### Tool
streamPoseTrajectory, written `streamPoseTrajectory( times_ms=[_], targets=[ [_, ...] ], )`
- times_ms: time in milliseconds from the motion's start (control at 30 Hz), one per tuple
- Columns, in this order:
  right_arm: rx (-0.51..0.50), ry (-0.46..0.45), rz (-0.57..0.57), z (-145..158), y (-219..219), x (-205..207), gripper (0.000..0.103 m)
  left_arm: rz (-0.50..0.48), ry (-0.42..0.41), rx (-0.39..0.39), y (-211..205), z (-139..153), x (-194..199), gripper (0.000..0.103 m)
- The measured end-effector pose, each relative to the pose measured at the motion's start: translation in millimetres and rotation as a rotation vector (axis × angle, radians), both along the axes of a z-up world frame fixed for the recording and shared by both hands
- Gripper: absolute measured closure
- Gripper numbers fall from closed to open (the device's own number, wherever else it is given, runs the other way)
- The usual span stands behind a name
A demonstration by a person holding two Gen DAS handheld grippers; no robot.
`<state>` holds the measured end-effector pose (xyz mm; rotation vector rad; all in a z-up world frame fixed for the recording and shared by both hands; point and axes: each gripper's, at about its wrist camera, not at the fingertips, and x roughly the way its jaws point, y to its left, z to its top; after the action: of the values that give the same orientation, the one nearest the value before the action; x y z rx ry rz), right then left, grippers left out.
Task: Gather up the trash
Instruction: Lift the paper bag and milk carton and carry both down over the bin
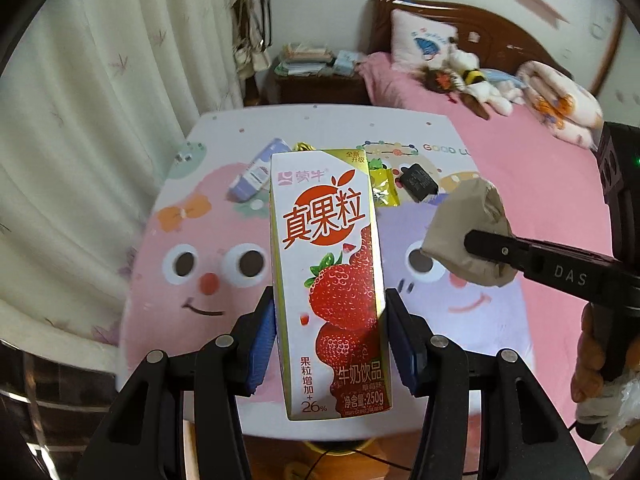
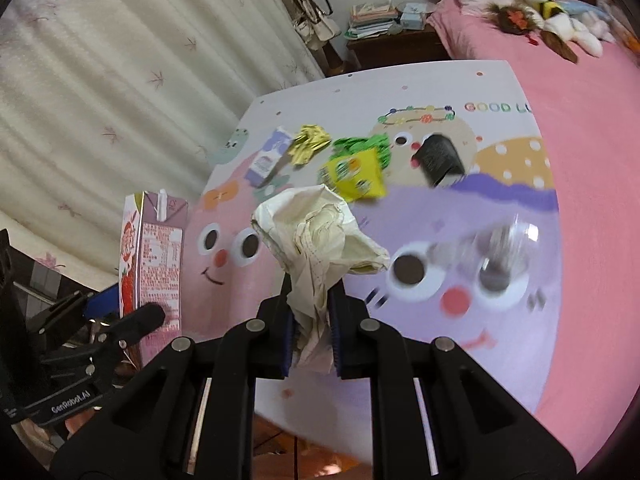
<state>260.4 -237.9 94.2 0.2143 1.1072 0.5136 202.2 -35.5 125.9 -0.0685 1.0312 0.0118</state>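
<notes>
The strawberry milk carton (image 1: pixel 330 280) is held upright above the desk (image 1: pixel 224 132) by the left tool (image 1: pixel 330 344), whose two blue-padded fingers (image 1: pixel 262 344) are pressed against the carton's lower side walls. In the right wrist view the same carton (image 2: pixel 154 264) is seen at the near left, with a white straw stub standing at its top and the left tool (image 2: pixel 148 316) across its base.

A crumpled wad of pale paper (image 2: pixel 320 240) is pinched by the right tool (image 2: pixel 310 328), its fingers nearly together with only the paper's stem between them, and the bulk of the wad is spread above the fingertips. In the left wrist view this wad (image 1: pixel 468 232) is seen raised over the right part of the desk, gripped by the right tool (image 1: pixel 492 252).

Further trash lies on the far part of the cartoon-printed desk: a small purple and white carton (image 2: pixel 268 158) on its side at the left, a crumpled yellow wrapper (image 2: pixel 310 142) just beside it, a green and yellow packet (image 2: pixel 356 170) in the middle, and a black box (image 2: pixel 440 156) to the right. A clear, blurred thing (image 2: pixel 500 248) lies on the near right of the desk; what it is cannot be told. A pink bed (image 1: pixel 520 168) runs along the desk's right side.
</notes>
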Motion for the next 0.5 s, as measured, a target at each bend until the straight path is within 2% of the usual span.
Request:
streamPoseTrajectory(
  times_ms=[133, 233, 500],
  targets=[
    [-0.003, -0.005, -0.047, 4.3, 30.9, -66.5, 0.091, -0.053, -0.032, 0.001, 36.3, 7.7, -52.3, 0.051],
    [-0.017, -0.001, -0.061, 1.6, 54.1, -108.0, 0.091, -0.084, -0.033, -0.032, 64.6, 3.5, -97.5, 0.051],
    [-0.095, 0.062, -0.068, -24.5, 98.9, -213.2, 0.091, -0.145, 0.066, -0.085, 105.2, -44.3, -183.6, 0.051]
  ],
)
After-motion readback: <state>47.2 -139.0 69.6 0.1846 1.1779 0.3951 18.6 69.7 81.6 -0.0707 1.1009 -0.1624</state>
